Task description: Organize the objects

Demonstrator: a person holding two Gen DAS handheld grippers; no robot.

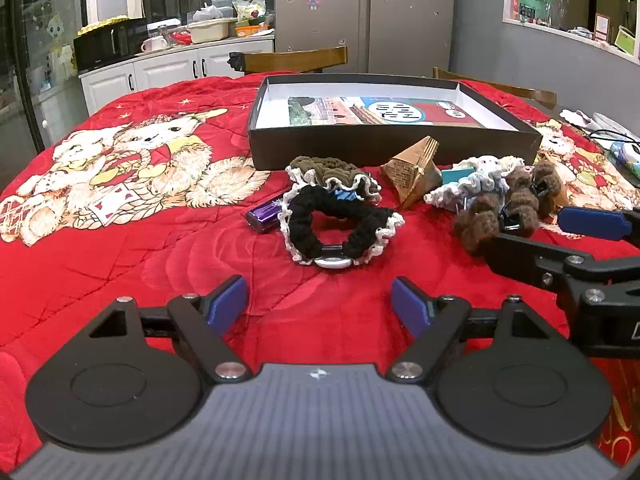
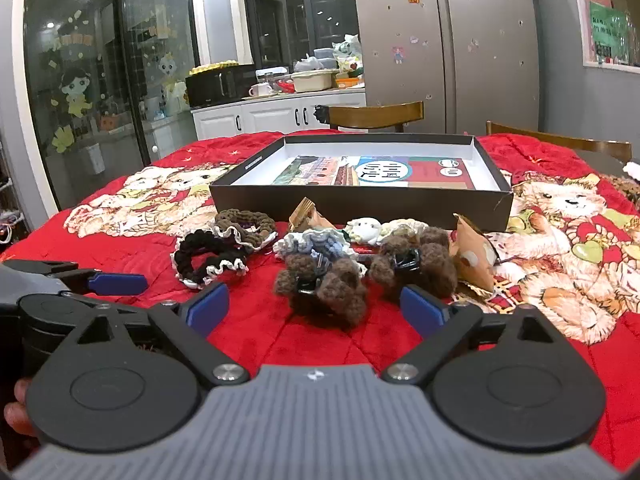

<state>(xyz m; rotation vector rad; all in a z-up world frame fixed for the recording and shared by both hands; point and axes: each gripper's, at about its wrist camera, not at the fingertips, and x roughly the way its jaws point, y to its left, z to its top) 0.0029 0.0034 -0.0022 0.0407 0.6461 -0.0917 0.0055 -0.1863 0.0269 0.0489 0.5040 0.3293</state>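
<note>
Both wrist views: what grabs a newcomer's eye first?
The red quilt with its bear prints covers the whole table. At its middle sits a heap of crocheted hair pieces: a black scrunchie ahead of the open left gripper, brown clips just ahead of the open right gripper. Behind the heap lies an open black box holding only a printed sheet.

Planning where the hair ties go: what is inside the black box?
Inside the black box lies a flat colourful printed sheet on a white floor. The near wall hides the front strip of the floor.
</note>
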